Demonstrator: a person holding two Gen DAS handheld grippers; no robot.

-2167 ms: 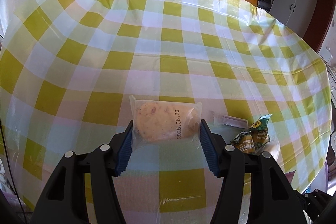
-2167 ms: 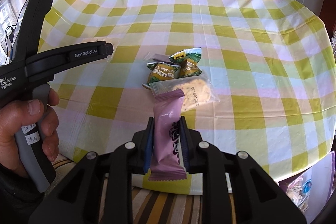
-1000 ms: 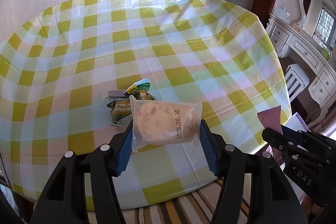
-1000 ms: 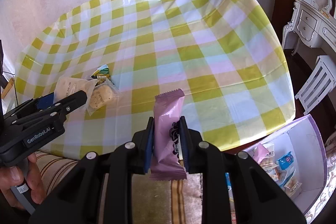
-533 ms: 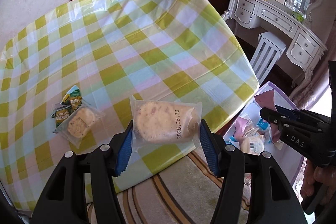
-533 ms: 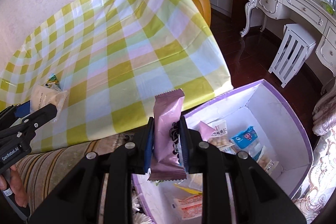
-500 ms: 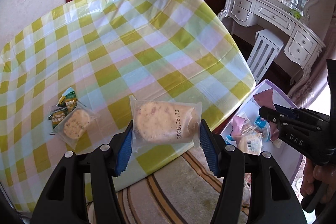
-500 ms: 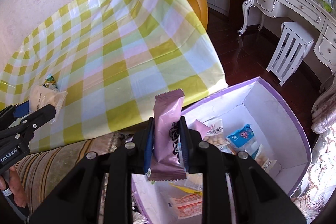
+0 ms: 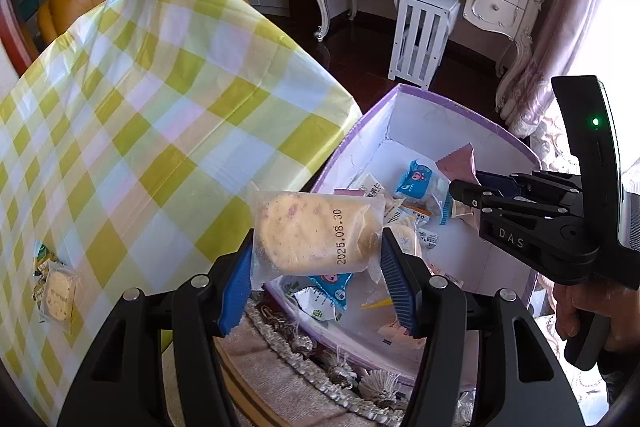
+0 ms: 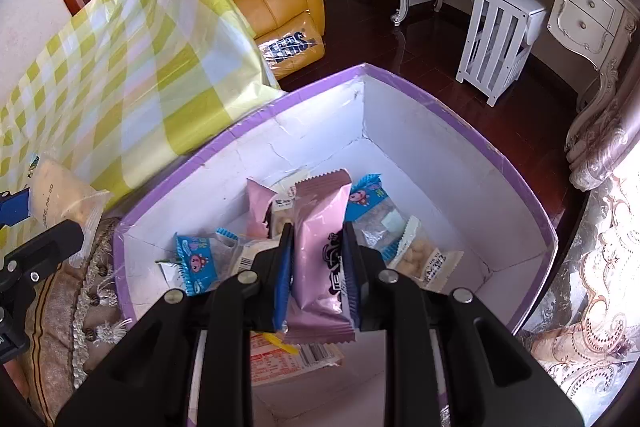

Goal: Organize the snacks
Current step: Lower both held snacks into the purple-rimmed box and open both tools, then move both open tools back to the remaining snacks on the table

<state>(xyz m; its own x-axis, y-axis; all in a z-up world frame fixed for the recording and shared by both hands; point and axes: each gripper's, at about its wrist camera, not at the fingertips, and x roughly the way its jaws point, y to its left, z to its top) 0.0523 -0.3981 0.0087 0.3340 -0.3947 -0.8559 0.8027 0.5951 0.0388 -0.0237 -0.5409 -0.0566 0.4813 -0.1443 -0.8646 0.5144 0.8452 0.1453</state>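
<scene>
The right gripper (image 10: pixel 316 263) is clamped on a pink snack packet (image 10: pixel 320 247), held upright directly above the open purple-rimmed box (image 10: pixel 516 171). The box sits low beside the table with the yellow checked tablecloth (image 9: pixel 160 107) and already holds a loose pile of wrapped snacks, among them blue-topped packets (image 10: pixel 194 259).

The left gripper (image 9: pixel 316 259) is closed on a clear-wrapped round pastry (image 9: pixel 308 231) stamped 2025.08.30. From its own camera, the pastry hangs over the near corner of the box, just above the rim, close to the table edge.

Likely risks: if the left gripper lets go here, the pastry may strike the rim or slide down outside the box onto the fringed fabric (image 9: pixel 320 359) below, since it seems to sit at the box's edge rather than over its middle. The blue pads (image 9: pixel 236 279) grip only the wrapper's side margins, so the slick film could slip early. The two grippers are near each other over the same opening and could knock together if both go down at once. The pink packet, released upright, probably topples onto the pile, which does little harm.

Two more snacks, a clear-wrapped biscuit (image 9: pixel 56 293) and green packets (image 9: pixel 40 259), lie on the tablecloth, well apart from both grippers.
</scene>
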